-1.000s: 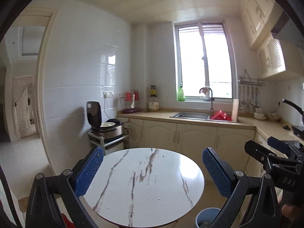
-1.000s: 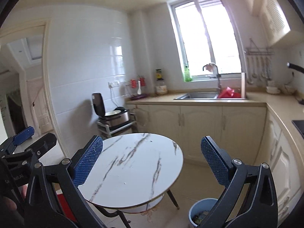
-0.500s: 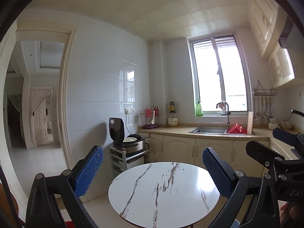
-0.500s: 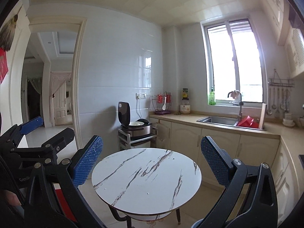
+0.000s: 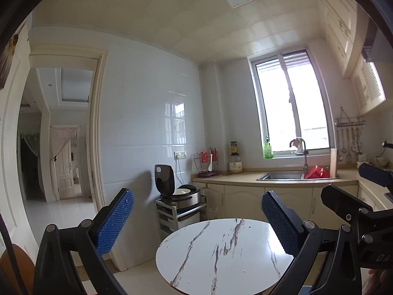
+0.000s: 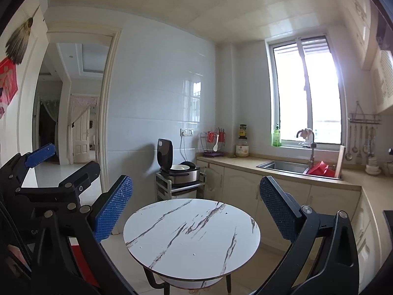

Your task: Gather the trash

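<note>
A round white marble-pattern table [image 5: 221,253] stands ahead and below; it also shows in the right wrist view [image 6: 191,233]. I see no trash on its top. My left gripper [image 5: 196,223] is open and empty, held above and before the table. My right gripper [image 6: 195,209] is open and empty too. The right gripper shows at the right edge of the left wrist view [image 5: 363,223], and the left gripper shows at the left of the right wrist view [image 6: 49,184]. A sliver of blue bin rim [image 5: 307,290] shows at the bottom, between the finger arms.
A rice cooker [image 6: 176,167] with its lid up sits on a small cart [image 6: 179,186] beyond the table. A counter with a sink [image 6: 285,167] and cabinets runs along the back and right. A doorway [image 6: 73,132] opens on the left.
Both grippers have risen and tilted upward and pulled back. The table now sits lower and looks smaller, the ceiling and doorway have come into view, and the blue bin has dropped almost out of frame.
</note>
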`<control>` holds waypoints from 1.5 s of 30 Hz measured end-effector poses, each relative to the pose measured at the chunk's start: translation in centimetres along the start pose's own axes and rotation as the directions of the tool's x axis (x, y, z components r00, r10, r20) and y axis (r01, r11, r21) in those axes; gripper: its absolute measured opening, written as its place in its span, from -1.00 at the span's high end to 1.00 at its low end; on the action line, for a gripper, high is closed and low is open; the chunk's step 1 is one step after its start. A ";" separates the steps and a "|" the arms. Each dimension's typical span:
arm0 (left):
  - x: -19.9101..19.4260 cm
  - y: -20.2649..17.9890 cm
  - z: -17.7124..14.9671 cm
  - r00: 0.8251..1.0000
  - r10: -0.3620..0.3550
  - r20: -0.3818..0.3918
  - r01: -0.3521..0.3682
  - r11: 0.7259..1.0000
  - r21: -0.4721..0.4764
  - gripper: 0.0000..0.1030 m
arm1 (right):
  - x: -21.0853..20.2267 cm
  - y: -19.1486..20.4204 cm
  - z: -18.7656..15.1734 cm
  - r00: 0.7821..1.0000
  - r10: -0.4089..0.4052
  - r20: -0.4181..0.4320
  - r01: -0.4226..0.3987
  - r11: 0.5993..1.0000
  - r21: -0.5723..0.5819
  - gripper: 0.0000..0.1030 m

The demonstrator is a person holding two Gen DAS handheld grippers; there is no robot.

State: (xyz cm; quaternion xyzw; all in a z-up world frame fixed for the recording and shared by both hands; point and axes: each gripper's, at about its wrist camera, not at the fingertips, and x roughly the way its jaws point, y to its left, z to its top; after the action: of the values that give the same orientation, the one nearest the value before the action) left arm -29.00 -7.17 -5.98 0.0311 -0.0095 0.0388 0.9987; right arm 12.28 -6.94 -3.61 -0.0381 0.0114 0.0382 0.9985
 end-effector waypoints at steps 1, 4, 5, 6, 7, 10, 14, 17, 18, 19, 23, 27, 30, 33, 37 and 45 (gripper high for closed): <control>0.1 -0.1 -0.1 1.000 0.001 -0.002 -0.001 1.000 -0.001 -0.99 | -0.1 0.0 0.0 1.000 -0.001 0.002 0.001 1.000 0.003 -1.00; 0.7 -0.5 -0.2 1.000 0.000 -0.008 0.000 1.000 -0.001 -0.99 | -0.1 0.0 -0.2 1.000 -0.004 -0.003 0.004 1.000 0.010 -1.00; 0.7 -0.5 -0.2 1.000 -0.001 -0.010 0.001 1.000 -0.001 -0.99 | -0.1 -0.1 -0.2 1.000 -0.006 -0.005 0.006 1.000 0.011 -1.00; 0.8 -0.6 -0.2 1.000 -0.001 -0.013 0.001 1.000 -0.001 -0.99 | -0.2 -0.2 -0.3 1.000 -0.006 -0.006 0.006 1.000 0.012 -1.00; 1.0 -0.7 -0.2 1.000 -0.001 -0.014 0.001 1.000 -0.001 -0.99 | -0.2 -0.3 -0.4 1.000 -0.007 -0.007 0.007 1.000 0.014 -1.00; 1.2 -0.9 0.0 1.000 0.001 -0.015 -0.001 1.000 0.000 -0.99 | -0.5 -0.4 -0.5 1.000 -0.006 -0.009 0.006 1.000 0.018 -1.00; 1.8 -0.7 0.3 1.000 0.001 -0.017 -0.001 1.000 0.000 -0.99 | -0.6 -0.5 -0.4 1.000 -0.006 -0.010 0.007 1.000 0.021 -1.00; 2.0 -0.6 0.1 1.000 -0.001 -0.017 0.001 1.000 0.001 -0.99 | -0.6 -0.6 -0.4 1.000 -0.006 -0.010 0.006 1.000 0.022 -1.00; 2.1 -0.6 0.1 1.000 -0.001 -0.018 0.001 1.000 0.001 -0.99 | -0.6 -0.7 -0.4 1.000 -0.006 -0.011 0.006 1.000 0.022 -1.00; 2.1 -0.6 0.0 1.000 -0.001 -0.018 0.001 1.000 0.001 -0.99 | -0.7 -0.7 -0.4 1.000 -0.007 -0.011 0.007 1.000 0.023 -1.00; 2.6 -0.3 -0.1 1.000 -0.003 -0.019 0.003 1.000 0.000 -0.99 | -0.8 -0.6 -0.5 1.000 -0.010 -0.011 0.010 1.000 0.025 -1.00; 3.3 0.4 -0.2 1.000 -0.006 -0.019 0.006 1.000 0.001 -0.99 | -0.9 -0.6 -0.5 1.000 -0.010 -0.013 0.010 1.000 0.026 -1.00; 3.8 1.0 -0.2 1.000 -0.011 -0.017 0.011 1.000 0.004 -0.99 | -0.9 -0.7 -0.5 1.000 -0.009 -0.014 0.009 1.000 0.028 -1.00; 4.2 1.4 -0.5 1.000 -0.013 -0.017 0.013 1.000 0.005 -0.99 | -0.9 -0.7 -0.4 1.000 -0.008 -0.015 0.009 1.000 0.027 -1.00; 4.4 1.7 -0.5 1.000 -0.014 -0.018 0.014 1.000 0.005 -0.99 | -0.9 -0.7 -0.4 1.000 -0.009 -0.015 0.009 1.000 0.027 -1.00; 5.3 2.8 -0.5 1.000 -0.022 -0.015 0.022 1.000 0.008 -0.99 | -0.9 -0.6 -0.5 1.000 -0.010 -0.018 0.010 1.000 0.029 -1.00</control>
State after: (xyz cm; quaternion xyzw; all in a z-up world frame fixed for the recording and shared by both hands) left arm -23.94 -3.90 -6.20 0.0350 -0.0016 0.0282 0.9990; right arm 11.38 -7.63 -4.03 -0.0238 0.0205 0.0328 0.9990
